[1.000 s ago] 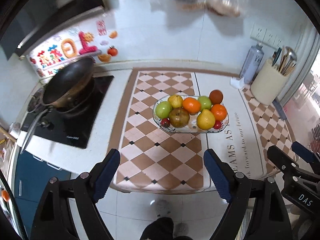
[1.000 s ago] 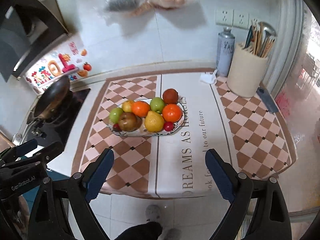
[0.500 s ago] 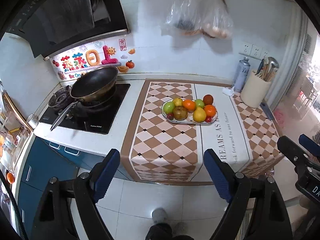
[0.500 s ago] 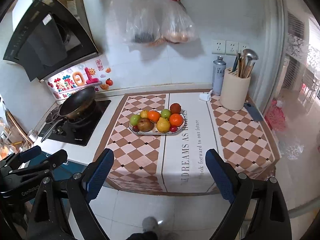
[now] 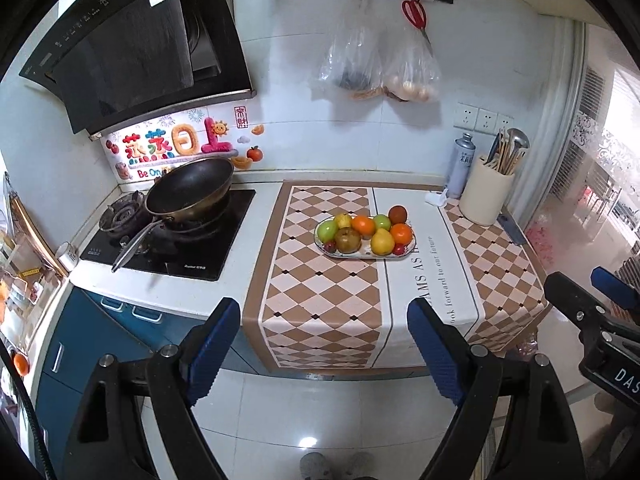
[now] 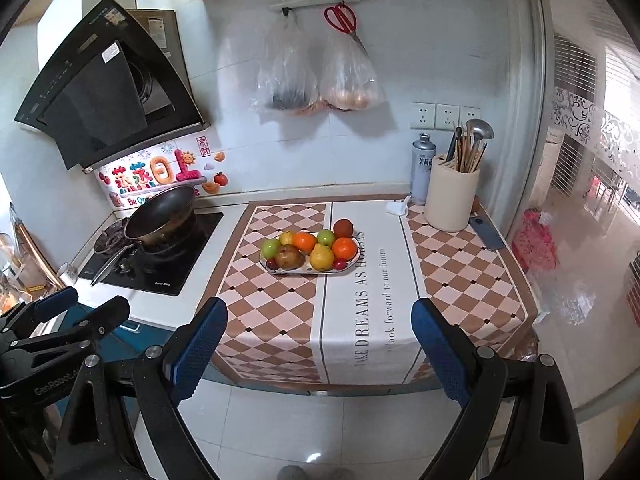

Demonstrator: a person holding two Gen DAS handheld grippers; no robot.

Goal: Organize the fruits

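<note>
An oval plate (image 5: pixel 352 255) (image 6: pixel 298 271) of several fruits stands mid-counter on a checked cloth. It holds oranges (image 5: pixel 401 233) (image 6: pixel 345 248), green apples (image 5: pixel 328 230), a yellow pear (image 5: pixel 382 241) (image 6: pixel 321 257) and a brown fruit (image 5: pixel 348 239). A dark red fruit (image 5: pixel 397 213) (image 6: pixel 343 227) sits at the plate's far right edge. My left gripper (image 5: pixel 324 334) and right gripper (image 6: pixel 318 334) are open and empty, held over the floor well in front of the counter.
A wok (image 5: pixel 190 191) sits on the stove at left. A utensil holder (image 5: pixel 486 196) and a spray can (image 5: pixel 461 170) stand at the back right. Two plastic bags (image 5: pixel 376 68) hang on the wall. A phone (image 6: pixel 486 233) lies near the counter's right edge.
Both grippers have pulled back and up from the counter, so the plate looks smaller and farther away. Both stay open and empty.
</note>
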